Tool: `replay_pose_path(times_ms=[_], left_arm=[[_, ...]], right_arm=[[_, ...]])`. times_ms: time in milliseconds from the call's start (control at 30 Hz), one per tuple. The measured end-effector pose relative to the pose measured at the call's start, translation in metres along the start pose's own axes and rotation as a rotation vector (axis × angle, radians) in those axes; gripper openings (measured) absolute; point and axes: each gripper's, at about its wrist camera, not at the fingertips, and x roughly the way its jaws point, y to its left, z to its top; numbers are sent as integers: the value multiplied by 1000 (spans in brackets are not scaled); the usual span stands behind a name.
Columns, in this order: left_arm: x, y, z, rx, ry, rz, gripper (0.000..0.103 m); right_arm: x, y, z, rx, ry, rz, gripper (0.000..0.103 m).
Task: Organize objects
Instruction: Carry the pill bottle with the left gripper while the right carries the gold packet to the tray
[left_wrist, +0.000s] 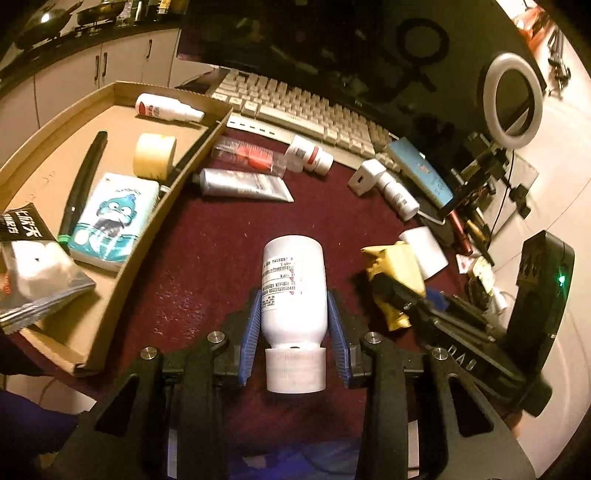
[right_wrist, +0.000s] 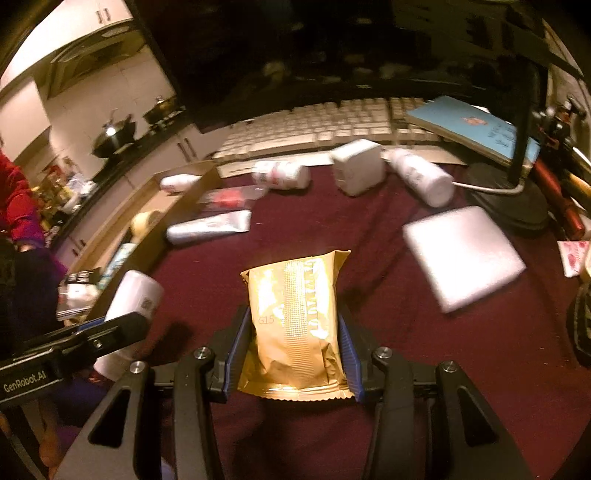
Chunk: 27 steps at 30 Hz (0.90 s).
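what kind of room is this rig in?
Probably a home desk set in or beside a kitchen: a keyboard under a dark monitor, a ring light, and woks on a stove counter above white cabinets.

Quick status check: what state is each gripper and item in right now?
Left gripper: shut on white bottle, cap toward camera.
Right gripper: shut on gold packet.
Cardboard tray: open, holding several items.
Silver tube: lying on red mat, capped.
Ring light: unlit.
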Motion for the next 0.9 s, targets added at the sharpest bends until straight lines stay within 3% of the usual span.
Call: replay_pose_path(times_ms=[400,667,900], left_arm=[[-53,37,26,-81,-104,-5,34],[-93,86,53,-152,-235,67,34],[-93,134,74,-201,-238,120,34]], right_arm=[[8,60,19,-81,-6,131,45],[26,118,49,-143,17,252,45],[68,158,62,-172,78,258,45]])
